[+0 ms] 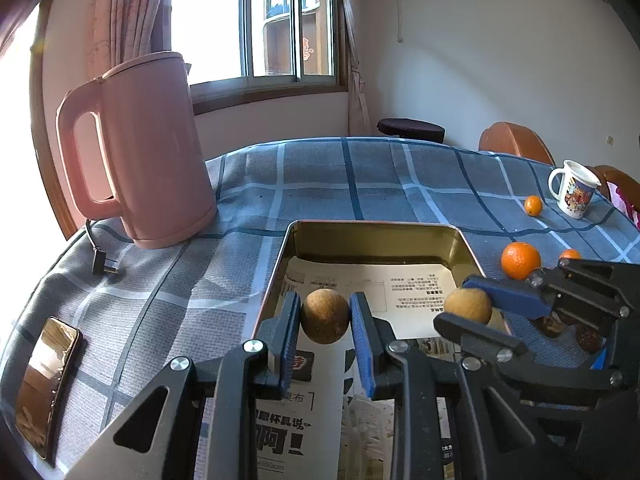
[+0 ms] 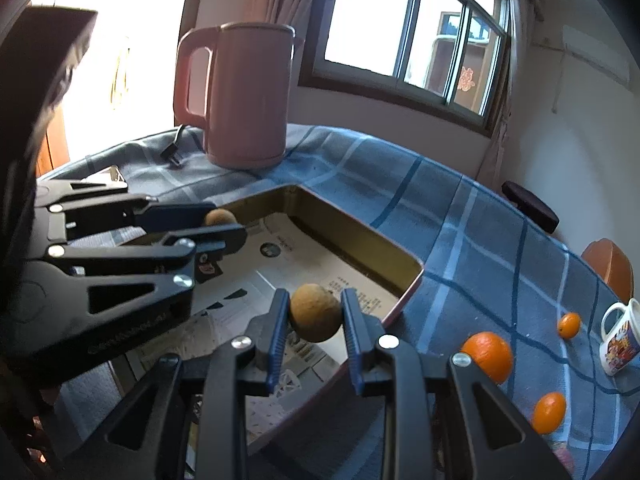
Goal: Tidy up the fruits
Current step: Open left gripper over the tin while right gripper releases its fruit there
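My left gripper [image 1: 325, 316] is shut on a brown round fruit [image 1: 325, 316] and holds it over the gold metal tin [image 1: 376, 229], which is lined with printed paper. My right gripper [image 2: 315, 318] is shut on a second brown round fruit [image 2: 315, 318] above the tin's right side [image 2: 412, 280]; it shows at the right of the left wrist view [image 1: 468, 305]. The left gripper shows at the left of the right wrist view [image 2: 220, 220]. A large orange [image 1: 521, 260] and two small oranges [image 1: 533, 205] [image 1: 570, 255] lie on the cloth right of the tin.
A pink kettle [image 1: 148, 152] with its cord and plug [image 1: 102, 264] stands at the back left. A phone [image 1: 46, 384] lies at the near left. A printed white mug [image 1: 574, 188] stands at the far right. Chairs [image 1: 516, 144] stand beyond the blue checked tablecloth [image 1: 360, 184].
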Tool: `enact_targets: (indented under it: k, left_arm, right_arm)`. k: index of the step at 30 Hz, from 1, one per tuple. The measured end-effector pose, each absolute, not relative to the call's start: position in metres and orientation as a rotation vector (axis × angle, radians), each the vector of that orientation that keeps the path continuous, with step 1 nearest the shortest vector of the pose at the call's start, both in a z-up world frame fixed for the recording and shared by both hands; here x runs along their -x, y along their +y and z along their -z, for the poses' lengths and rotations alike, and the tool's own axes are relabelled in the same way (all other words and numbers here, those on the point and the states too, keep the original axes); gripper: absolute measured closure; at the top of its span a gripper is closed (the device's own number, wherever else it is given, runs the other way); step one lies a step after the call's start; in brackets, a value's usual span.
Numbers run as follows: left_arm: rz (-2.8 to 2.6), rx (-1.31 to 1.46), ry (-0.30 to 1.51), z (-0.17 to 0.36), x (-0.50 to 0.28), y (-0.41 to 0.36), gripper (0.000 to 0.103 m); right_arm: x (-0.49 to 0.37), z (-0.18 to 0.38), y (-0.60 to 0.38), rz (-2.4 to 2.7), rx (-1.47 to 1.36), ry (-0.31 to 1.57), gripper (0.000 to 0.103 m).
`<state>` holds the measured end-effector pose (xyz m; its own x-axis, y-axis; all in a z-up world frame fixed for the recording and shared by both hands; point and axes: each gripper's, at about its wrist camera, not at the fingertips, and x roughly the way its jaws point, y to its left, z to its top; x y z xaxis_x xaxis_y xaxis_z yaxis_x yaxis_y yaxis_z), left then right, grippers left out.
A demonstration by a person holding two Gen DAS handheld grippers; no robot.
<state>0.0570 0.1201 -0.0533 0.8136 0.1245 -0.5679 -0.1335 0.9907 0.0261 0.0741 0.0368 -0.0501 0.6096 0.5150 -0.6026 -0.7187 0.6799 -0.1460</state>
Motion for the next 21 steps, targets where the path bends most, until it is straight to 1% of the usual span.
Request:
enact_targets:
  k: [2,4,5,6,7,9,11,14,18,20,21]
  left_arm:
    - [-0.138,0.008,0.604,0.053,-0.057,0.119,0.076]
    - [-0.141,0.011,0.604,0.053,-0.056,0.119,0.075]
    - [-0.142,0.014,0.604,0.053,-0.056,0.119,0.074]
    - [-0.143,0.018,0.603,0.053,-0.055,0.119,0.072]
    - [-0.143,0.021,0.599,0.052,-0.054,0.119,0.068]
    - [-0.148,0.030,0.585,0.050,-0.051,0.119,0.056]
    - [-0.156,0.050,0.554,0.044,-0.044,0.118,0.039]
    - [-0.142,0.066,0.508,0.034,-0.035,0.113,0.037]
    - [-0.088,0.065,0.485,0.028,-0.030,0.093,0.036]
    - [-0.051,0.054,0.487,0.028,-0.030,0.076,0.036]
    - [-0.037,0.051,0.489,0.028,-0.030,0.070,0.036]
  right_arm:
    - [-0.075,0.051,0.037,-0.738,0.396,0.565,0.073]
    - [-0.075,0.050,0.037,-0.745,0.381,0.567,0.060]
    - [-0.075,0.049,0.036,-0.750,0.376,0.567,0.047]
    - [-0.074,0.049,0.035,-0.751,0.370,0.562,0.038]
    - [-0.072,0.048,0.034,-0.748,0.366,0.554,0.037]
    - [-0.070,0.045,0.031,-0.740,0.357,0.541,0.036]
    - [-0.067,0.041,0.024,-0.728,0.345,0.531,0.036]
    - [-0.058,0.032,-0.004,-0.677,0.340,0.485,0.035]
    - [-0.054,0.018,-0.061,-0.574,0.259,0.448,0.030]
    - [-0.055,0.013,-0.098,-0.494,0.206,0.432,0.024]
    - [-0.056,0.011,-0.111,-0.458,0.188,0.432,0.024]
